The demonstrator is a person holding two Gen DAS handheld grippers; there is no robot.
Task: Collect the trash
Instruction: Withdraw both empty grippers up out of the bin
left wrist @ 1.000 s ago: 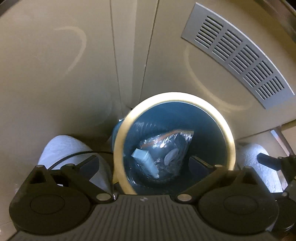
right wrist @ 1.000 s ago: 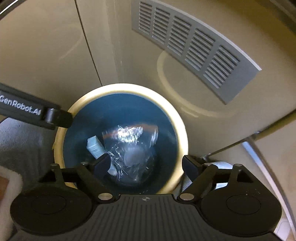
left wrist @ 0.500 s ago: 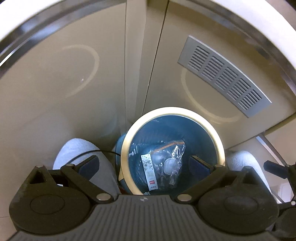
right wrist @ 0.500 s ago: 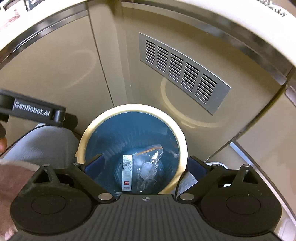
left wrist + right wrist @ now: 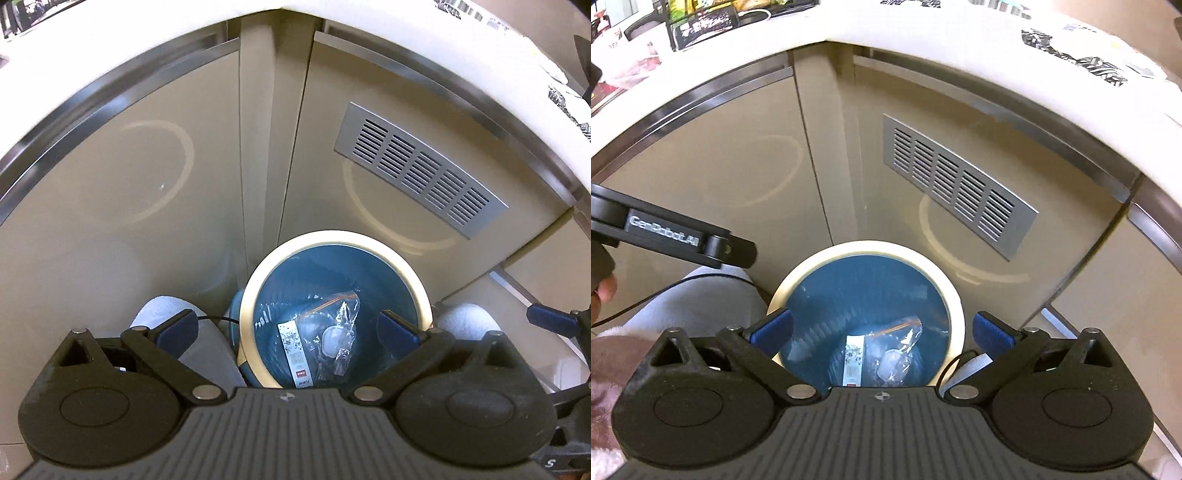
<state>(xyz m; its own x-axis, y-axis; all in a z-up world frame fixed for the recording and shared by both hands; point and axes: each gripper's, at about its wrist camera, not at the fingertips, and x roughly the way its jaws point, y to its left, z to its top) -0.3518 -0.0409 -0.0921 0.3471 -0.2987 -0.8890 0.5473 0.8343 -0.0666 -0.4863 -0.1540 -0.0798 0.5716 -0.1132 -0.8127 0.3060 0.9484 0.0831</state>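
A blue trash bin with a cream rim [image 5: 413,273] [image 5: 955,295] stands on the floor against beige cabinet doors. Inside lie a clear plastic bag [image 5: 338,332] [image 5: 897,354] and a white printed wrapper [image 5: 295,350] [image 5: 854,360]. My left gripper [image 5: 288,326] is open and empty, held above the bin. My right gripper [image 5: 882,326] is open and empty, also above the bin. The left gripper's black arm [image 5: 672,236] shows at the left of the right wrist view.
Beige cabinet doors with a grey vent grille [image 5: 417,170] [image 5: 956,184] rise behind the bin. A white countertop edge [image 5: 960,37] with packages and scraps on it curves across the top. The person's grey-clad knees [image 5: 162,314] [image 5: 465,321] flank the bin.
Both grippers have risen away from the bin, which now looks smaller. The countertop edge has come into view. The wrapper has settled beside the plastic bag inside the bin.
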